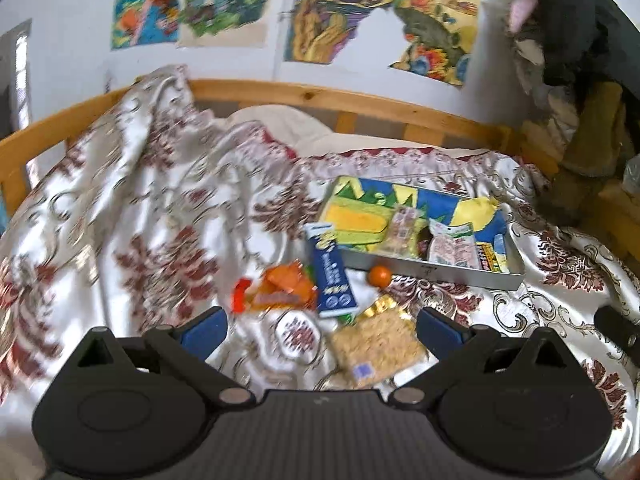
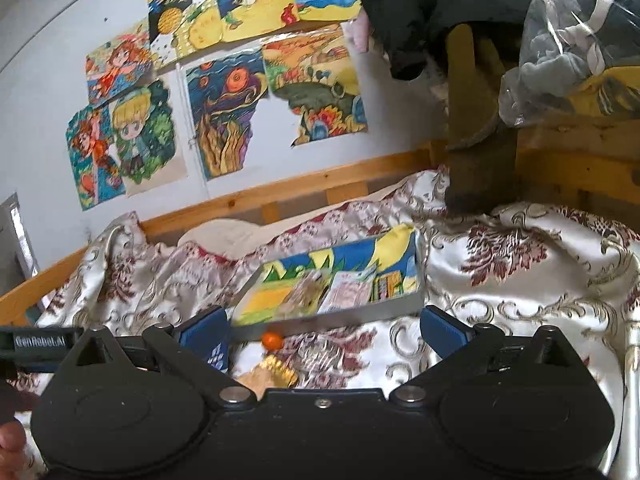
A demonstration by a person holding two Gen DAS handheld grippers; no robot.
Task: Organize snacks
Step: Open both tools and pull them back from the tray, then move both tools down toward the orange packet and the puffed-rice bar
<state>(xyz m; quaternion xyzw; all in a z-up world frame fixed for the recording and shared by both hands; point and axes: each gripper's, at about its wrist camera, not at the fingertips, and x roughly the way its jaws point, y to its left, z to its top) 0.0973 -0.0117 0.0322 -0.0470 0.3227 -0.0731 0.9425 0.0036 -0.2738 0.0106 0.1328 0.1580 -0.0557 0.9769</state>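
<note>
Golden, the square cracker packet (image 1: 374,346) lay on the bedspread (image 1: 140,220) just ahead of the left tongs (image 1: 322,326), right of centre between released fingers, nearer them than the equally released right tongs (image 2: 324,330), short of the tray (image 1: 472,274).

White wall (image 2: 48,40) with drawings (image 2: 224,92), pine bed rail (image 1: 304,94), floral bedspread (image 1: 120,208)

one metal tray (image 1: 472,277) with about four snack packets inside; five loose snacks on the bedspread (image 1: 120,208), including one small orange ball (image 1: 379,276).
</note>
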